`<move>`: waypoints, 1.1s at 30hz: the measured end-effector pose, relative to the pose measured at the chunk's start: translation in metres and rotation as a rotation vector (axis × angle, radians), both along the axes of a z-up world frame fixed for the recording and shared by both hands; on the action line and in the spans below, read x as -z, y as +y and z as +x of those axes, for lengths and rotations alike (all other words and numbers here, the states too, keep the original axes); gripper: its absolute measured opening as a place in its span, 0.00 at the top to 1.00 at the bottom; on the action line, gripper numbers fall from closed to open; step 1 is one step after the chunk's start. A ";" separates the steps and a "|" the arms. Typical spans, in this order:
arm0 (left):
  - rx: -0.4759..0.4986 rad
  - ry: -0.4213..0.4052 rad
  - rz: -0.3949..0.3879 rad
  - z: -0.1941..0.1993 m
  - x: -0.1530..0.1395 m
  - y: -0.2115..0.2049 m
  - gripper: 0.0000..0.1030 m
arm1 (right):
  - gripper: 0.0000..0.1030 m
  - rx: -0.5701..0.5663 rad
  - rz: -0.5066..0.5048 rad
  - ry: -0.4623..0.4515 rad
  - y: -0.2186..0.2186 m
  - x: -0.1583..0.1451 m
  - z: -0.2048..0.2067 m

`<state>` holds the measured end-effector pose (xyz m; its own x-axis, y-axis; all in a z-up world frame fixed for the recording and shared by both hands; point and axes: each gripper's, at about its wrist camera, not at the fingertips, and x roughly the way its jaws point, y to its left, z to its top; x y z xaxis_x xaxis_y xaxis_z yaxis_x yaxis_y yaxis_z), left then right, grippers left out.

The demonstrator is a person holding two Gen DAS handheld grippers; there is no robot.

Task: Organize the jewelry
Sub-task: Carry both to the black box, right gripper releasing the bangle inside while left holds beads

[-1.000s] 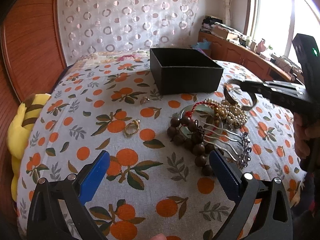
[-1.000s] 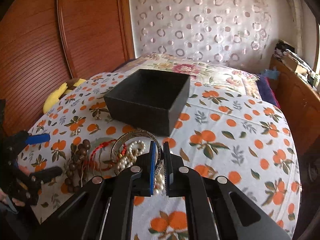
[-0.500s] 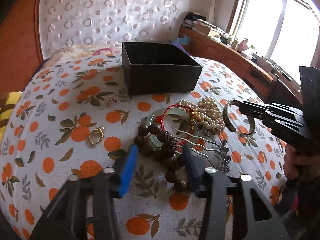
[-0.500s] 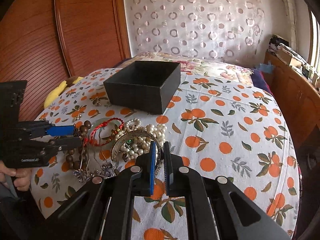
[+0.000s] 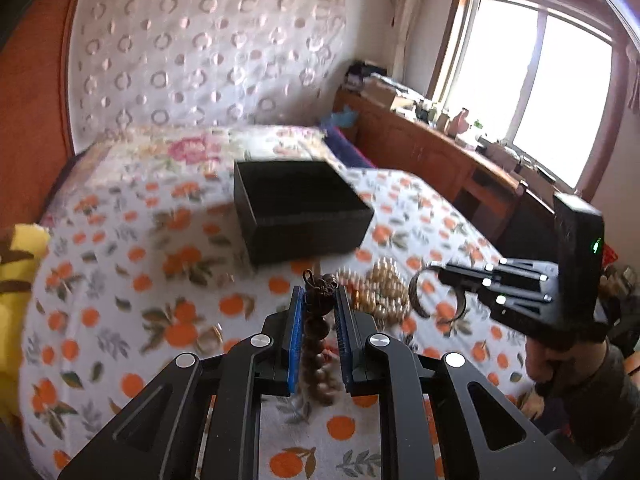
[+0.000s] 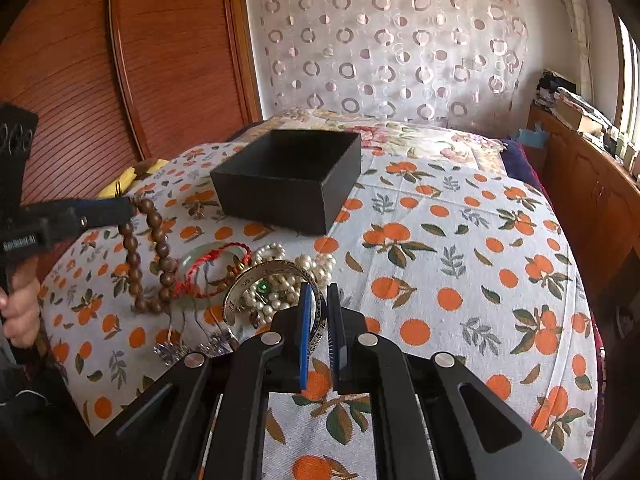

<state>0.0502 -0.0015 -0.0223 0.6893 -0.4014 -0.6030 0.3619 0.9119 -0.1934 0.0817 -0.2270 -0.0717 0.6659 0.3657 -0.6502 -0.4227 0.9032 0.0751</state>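
My left hand-held gripper [image 5: 319,308] is clamped on the wooden bead bracelet [image 6: 148,256] near its knotted end; the rest of the strand hangs free, and its lower loop appears to reach the bed [image 6: 460,248] beside the pile. My right hand-held gripper [image 6: 319,308] is clamped on the rim of the silver cuff bangle [image 6: 256,280], held above the pearl strands [image 6: 316,264]. The black box [image 6: 292,176] stands open on the bed, just beyond the pile.

Risks from here, as I judge them:

1. Snagging. The hanging beads lie close to the red cord bracelet [image 6: 216,256] and the hair combs [image 6: 192,340]. A fast lift could drag these along.
2. Slipping. The grip rests on round beads and a knot. A swing toward the box could let the strand roll out.
3. Rotation of the bangle. It is pinched at one edge only, so it may pivot or drop onto the pearls.
4. Collision. Both tools converge on one box opening. Deposit one item at a time.
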 end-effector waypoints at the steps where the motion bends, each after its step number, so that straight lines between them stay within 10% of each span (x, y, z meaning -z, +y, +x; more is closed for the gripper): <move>1: -0.001 -0.013 0.004 0.000 -0.005 0.000 0.86 | 0.92 -0.002 0.002 -0.005 0.001 -0.002 0.000; 18: -0.064 -0.129 0.047 0.032 -0.053 0.011 0.86 | 0.92 -0.013 -0.039 -0.131 0.033 -0.047 0.049; 33: -0.081 -0.155 0.076 0.066 -0.072 0.009 0.86 | 0.91 0.027 -0.066 -0.064 0.062 -0.025 0.133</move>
<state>0.1163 0.0072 0.0493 0.8045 -0.2979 -0.5138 0.3067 0.9492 -0.0700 0.2146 -0.1649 -0.0470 0.7161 0.3048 -0.6279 -0.3998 0.9165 -0.0110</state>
